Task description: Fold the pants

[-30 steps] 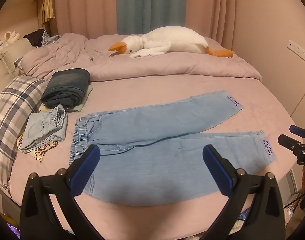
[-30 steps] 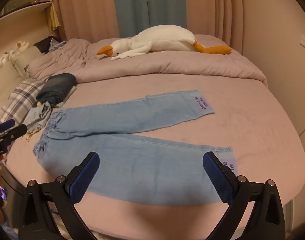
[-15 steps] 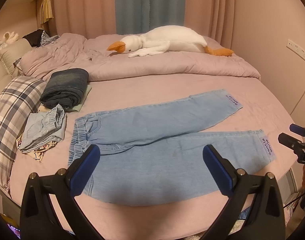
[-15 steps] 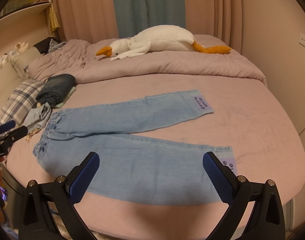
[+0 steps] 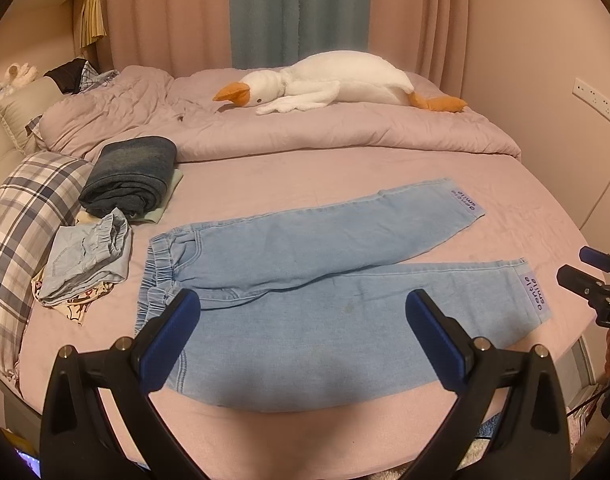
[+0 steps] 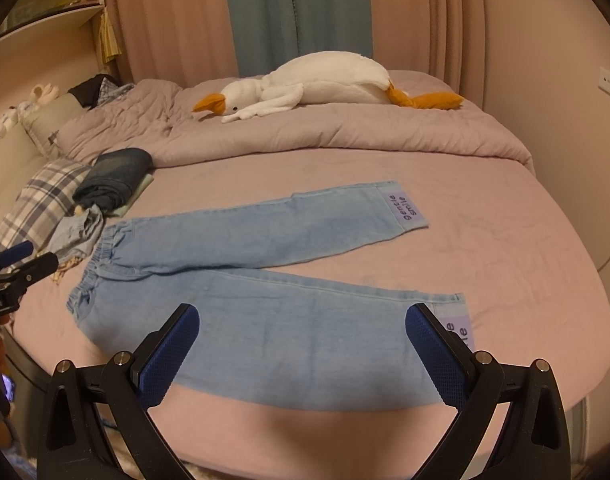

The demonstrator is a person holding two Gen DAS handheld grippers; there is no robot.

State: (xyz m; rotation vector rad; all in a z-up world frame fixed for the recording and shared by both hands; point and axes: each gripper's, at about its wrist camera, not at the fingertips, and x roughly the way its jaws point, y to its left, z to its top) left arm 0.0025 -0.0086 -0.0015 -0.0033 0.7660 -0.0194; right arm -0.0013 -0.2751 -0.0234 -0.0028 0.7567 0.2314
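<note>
Left wrist view, left tongs (image 5: pixel 303 334): spread wide, nothing between the blue pads, hovering over the near edge of the bed (image 5: pixel 385 168).
Left wrist view, pants (image 5: pixel 325 276): flat on the sheet just ahead of the pads, elastic waistband (image 5: pixel 161 272) ahead-left, cuffs off to the right, legs splayed in a narrow V.
Left wrist view, right tongs (image 5: pixel 585 276): only tips show at the far right, beyond the near cuff (image 5: pixel 535 292).
Left wrist view, beyond-left: a folded dark denim roll (image 5: pixel 131 178), a crumpled pale garment (image 5: pixel 87 252), a plaid pillow (image 5: pixel 29 216); plush goose (image 5: pixel 337 82) far ahead.
Right wrist view, right tongs (image 6: pixel 303 350): also gaping and empty, right pad over the near cuff patch.
Right wrist view, far cuff (image 6: pixel 403 210): ahead-right, lilac printed label.
Handling (judgement): light, limp washed denim, matte, unlikely to slip; it will sag and drag, so pinch a thick seam.
Hold points (judgement): far cuff hem and far waistband corner, to lay one leg over the other.
Shapes: gathered ruffled waist, straight stitched hems, soft rumpled quilt behind.
</note>
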